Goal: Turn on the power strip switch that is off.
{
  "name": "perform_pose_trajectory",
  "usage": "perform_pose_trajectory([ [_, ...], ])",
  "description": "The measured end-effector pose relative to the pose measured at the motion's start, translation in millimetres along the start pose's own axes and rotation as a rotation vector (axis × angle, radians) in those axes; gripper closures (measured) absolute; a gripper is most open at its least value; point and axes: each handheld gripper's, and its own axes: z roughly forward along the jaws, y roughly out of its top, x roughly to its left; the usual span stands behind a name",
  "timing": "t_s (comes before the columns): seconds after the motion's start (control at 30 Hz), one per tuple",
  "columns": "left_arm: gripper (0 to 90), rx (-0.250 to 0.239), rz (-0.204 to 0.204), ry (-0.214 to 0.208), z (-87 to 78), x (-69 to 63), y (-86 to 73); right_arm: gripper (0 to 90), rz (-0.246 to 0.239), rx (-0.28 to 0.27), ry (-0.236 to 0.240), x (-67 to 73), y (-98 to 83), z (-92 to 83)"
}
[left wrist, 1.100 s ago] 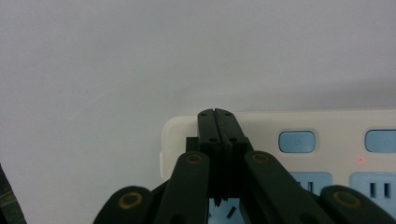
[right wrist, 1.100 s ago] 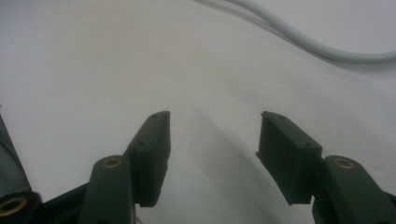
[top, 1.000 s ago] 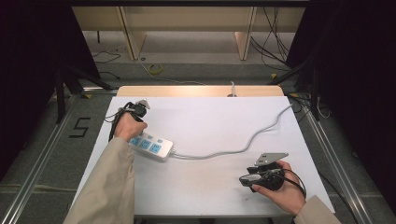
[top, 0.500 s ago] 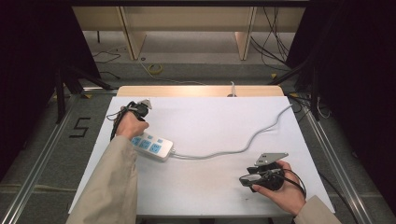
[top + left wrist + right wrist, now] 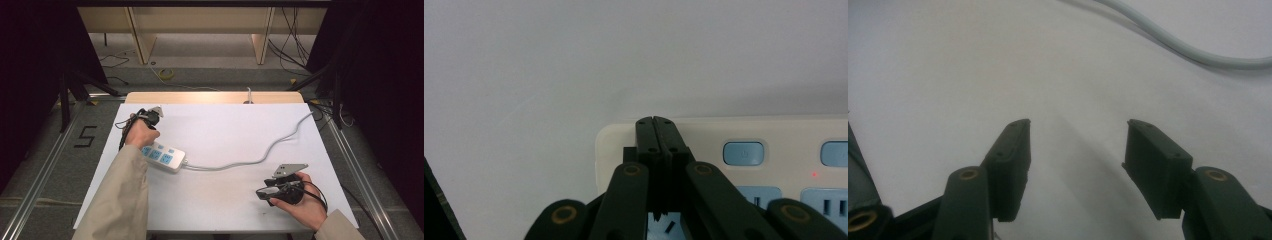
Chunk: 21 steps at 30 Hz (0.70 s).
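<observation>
Left gripper (image 5: 658, 121) pressed closed over the power strip (image 5: 774, 135); right gripper (image 5: 1075, 165) spread and empty.

Likely a socket switch (image 5: 743, 153) just to its right is the aim; next, a small sideways shift and press down. The cord (image 5: 1193, 50) lies beyond the right gripper.

White-topped table (image 5: 220, 195) with a pale wood strip along the far edge; white power strip (image 5: 162, 156) with blue sockets lying near the left side, its grey cable (image 5: 270, 148) snaking across to the far right corner
</observation>
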Motion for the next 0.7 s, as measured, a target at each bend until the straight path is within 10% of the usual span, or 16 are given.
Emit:
perform_pose_trajectory([
  [0.7, 89.9, -0.006, 0.004, 0.015, -0.1, -2.1, -0.8, 44.6, 0.001, -0.001, 0.002, 0.3, 0.2, -0.3],
])
